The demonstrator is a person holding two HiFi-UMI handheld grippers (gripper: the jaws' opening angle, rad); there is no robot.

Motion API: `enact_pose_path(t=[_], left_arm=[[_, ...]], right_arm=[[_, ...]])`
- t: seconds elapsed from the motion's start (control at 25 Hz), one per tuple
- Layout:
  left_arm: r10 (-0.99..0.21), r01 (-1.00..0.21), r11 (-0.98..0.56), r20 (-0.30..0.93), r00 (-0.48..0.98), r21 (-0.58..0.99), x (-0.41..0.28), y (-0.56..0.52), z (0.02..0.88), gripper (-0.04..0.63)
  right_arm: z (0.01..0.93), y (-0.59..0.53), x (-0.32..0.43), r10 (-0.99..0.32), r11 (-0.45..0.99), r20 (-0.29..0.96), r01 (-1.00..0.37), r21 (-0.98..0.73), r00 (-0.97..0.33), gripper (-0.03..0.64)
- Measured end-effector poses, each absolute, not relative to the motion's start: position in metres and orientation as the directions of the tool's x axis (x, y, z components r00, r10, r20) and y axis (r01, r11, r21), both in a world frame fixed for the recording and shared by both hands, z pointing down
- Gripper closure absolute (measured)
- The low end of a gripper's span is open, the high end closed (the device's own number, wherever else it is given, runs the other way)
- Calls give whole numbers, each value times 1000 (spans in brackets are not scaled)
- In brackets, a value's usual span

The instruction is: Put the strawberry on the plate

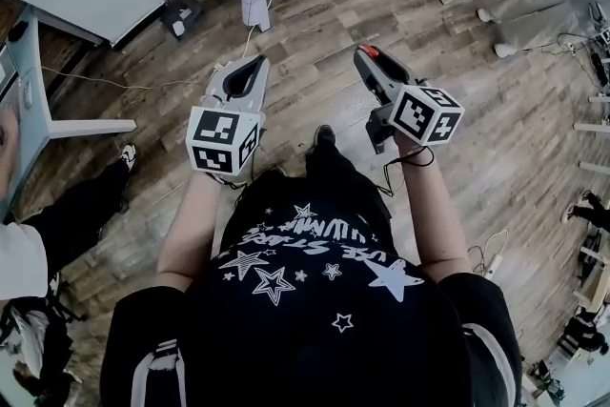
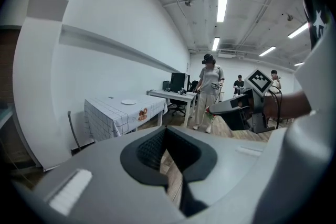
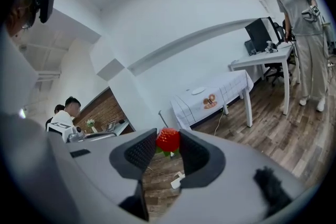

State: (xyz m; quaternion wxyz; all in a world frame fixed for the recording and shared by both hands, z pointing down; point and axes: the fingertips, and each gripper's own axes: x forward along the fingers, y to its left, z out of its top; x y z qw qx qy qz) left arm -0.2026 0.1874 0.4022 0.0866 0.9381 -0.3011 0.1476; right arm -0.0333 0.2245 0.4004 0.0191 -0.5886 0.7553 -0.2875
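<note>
To my left, the left gripper [image 1: 250, 64] hangs in front of my body over the wood floor [image 1: 315, 14], with its marker cube [image 1: 222, 140] turned up toward my head. Its jaws are pressed together at the tips and hold nothing. Only a sliver of floor shows low between the dark ribbed pads [image 2: 149, 148].

Looking along that gripper, a bench [image 2: 113, 115] draped in a checked cloth stands against the white wall to the left. The white plate [image 2: 128, 102] lies on top of it, bare, well apart from both grippers. Further right, a person [image 2: 210, 86] wearing a headset stands beside a second desk [image 2: 170, 94] with a monitor on it.

On my right, the right gripper [image 1: 374, 60] is held about level with the left one, near it but not touching. Its jaws are pinching the strawberry [image 3: 168, 139]. The red fruit sits squeezed between the two pads close to their tips, and its green leaves show just beneath it. So the strawberry is up in the air over the floor, in my right gripper, not on the plate. From this gripper's own view the cloth-covered bench and the plate lie ahead and to the right, across open floor.
</note>
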Motion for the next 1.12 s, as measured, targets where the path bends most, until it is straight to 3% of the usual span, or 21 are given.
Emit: enact_pose_path(t=[0.56, 1.12], left_arm=[[-652, -702, -712, 357, 669, 14, -110, 140, 394, 586], [-712, -762, -648, 363, 602, -8, -92, 127, 396, 586]], right_arm=[[403, 153, 74, -853, 267, 280, -828, -492, -441, 471], [419, 130, 102, -812, 298, 294, -792, -533, -504, 471]])
